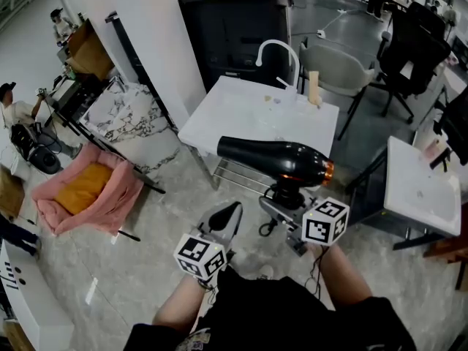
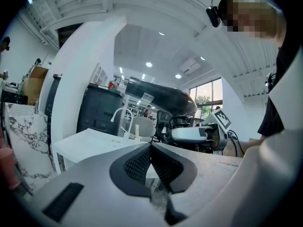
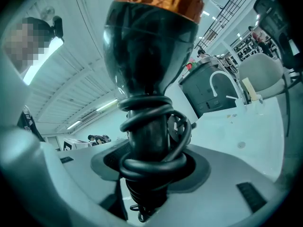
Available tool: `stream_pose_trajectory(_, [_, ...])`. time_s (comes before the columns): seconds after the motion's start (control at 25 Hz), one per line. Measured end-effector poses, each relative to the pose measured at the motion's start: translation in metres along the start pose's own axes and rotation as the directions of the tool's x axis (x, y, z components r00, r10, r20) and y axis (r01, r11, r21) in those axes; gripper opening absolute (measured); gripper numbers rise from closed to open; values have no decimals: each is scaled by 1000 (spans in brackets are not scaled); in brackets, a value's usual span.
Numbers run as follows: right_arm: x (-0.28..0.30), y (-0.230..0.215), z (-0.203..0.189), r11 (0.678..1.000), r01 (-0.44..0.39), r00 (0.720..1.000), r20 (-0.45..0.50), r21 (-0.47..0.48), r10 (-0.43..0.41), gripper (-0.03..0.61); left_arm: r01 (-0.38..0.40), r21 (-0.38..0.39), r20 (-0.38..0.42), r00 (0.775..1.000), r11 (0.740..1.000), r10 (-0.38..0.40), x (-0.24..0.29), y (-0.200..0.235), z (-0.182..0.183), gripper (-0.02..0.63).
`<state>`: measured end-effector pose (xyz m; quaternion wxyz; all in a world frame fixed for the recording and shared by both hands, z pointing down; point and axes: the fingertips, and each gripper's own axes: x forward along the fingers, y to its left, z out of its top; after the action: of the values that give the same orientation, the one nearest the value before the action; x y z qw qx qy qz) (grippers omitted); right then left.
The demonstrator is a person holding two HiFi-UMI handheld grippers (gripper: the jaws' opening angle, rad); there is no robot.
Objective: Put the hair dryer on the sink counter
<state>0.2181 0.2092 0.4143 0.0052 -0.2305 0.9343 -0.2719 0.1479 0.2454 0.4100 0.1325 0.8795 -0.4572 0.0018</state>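
A black hair dryer [image 1: 274,157] with a copper ring at its rear hangs in the air just in front of the white sink counter [image 1: 219,115]. My right gripper [image 1: 287,199] is shut on its handle, which has the cord wound round it [image 3: 151,141]. The dryer's body [image 3: 149,37] rises above the jaws in the right gripper view. My left gripper [image 1: 225,221] is lower and to the left, shut with nothing in it; its pads meet [image 2: 150,162]. The dryer [image 2: 165,98] also shows from the left gripper view, beyond the counter [image 2: 90,143].
A white curved faucet [image 1: 279,53] and a beige bottle [image 1: 314,88] stand at the counter's far edge. A second white basin [image 1: 424,185] is at the right. A pink chair with an orange cushion [image 1: 88,189] is at the left, and a black cabinet [image 1: 234,28] stands behind the counter.
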Motion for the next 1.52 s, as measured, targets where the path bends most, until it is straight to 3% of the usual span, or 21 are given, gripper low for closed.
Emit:
stream_pose_trajectory(0.48, [2, -20, 12, 1000, -7, 1000, 6, 9, 7, 242, -12, 5, -15, 1000, 1000, 12, 20, 5, 8, 2])
stream_pose_trajectory(0.92, [23, -58, 19, 999, 17, 1000, 11, 32, -17, 242, -1, -1, -29, 1000, 1000, 1, 52, 38, 4, 3])
stream_pose_trajectory(1.2, [66, -83, 30, 998, 48, 998, 30, 38, -50, 242, 34, -2, -25, 999, 999, -34, 76, 88, 7, 3])
stream_pose_trajectory(1.52, [164, -101, 54, 988, 148, 986, 74, 44, -151, 242, 153, -5, -59, 986, 988, -153, 89, 188, 24, 2])
